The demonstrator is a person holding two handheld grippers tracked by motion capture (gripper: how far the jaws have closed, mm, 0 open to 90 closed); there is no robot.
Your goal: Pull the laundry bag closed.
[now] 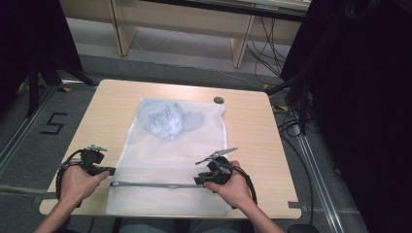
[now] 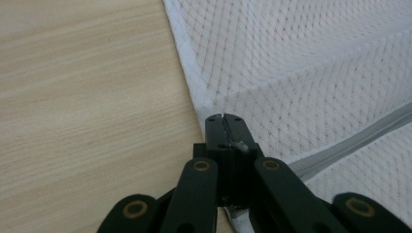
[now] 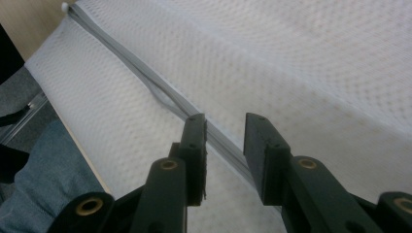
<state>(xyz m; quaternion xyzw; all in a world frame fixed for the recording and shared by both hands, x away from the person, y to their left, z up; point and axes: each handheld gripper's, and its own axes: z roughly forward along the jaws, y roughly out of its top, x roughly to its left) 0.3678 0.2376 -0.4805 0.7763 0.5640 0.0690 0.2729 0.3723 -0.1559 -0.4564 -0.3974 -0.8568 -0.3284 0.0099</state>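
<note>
My left fingers (image 2: pixel 225 127) are pressed together, pinching the white hem of the mesh laundry bag (image 1: pixel 175 160) at its left side, just where the grey zipper (image 1: pixel 155 185) ends. A small whitish bit sits beside the closed tips; I cannot tell what it is. My right fingers (image 3: pixel 224 127) stand spread apart with nothing pinched, poised over the zipper line, which runs between them in the right gripper view. In the high view my right gripper (image 1: pixel 201 180) sits at the zipper's right end, near the desk's front edge, and my left gripper (image 1: pixel 111 171) lies low at the bag's left edge.

The bag lies flat along the middle of the desk (image 1: pixel 252 131), reaching from the front edge towards the back. Inside its far half a crumpled pale blue garment (image 1: pixel 167 119) shows through the mesh. A small dark round thing (image 1: pixel 219 100) rests on the desk near the back edge, just off the bag's far right corner.
</note>
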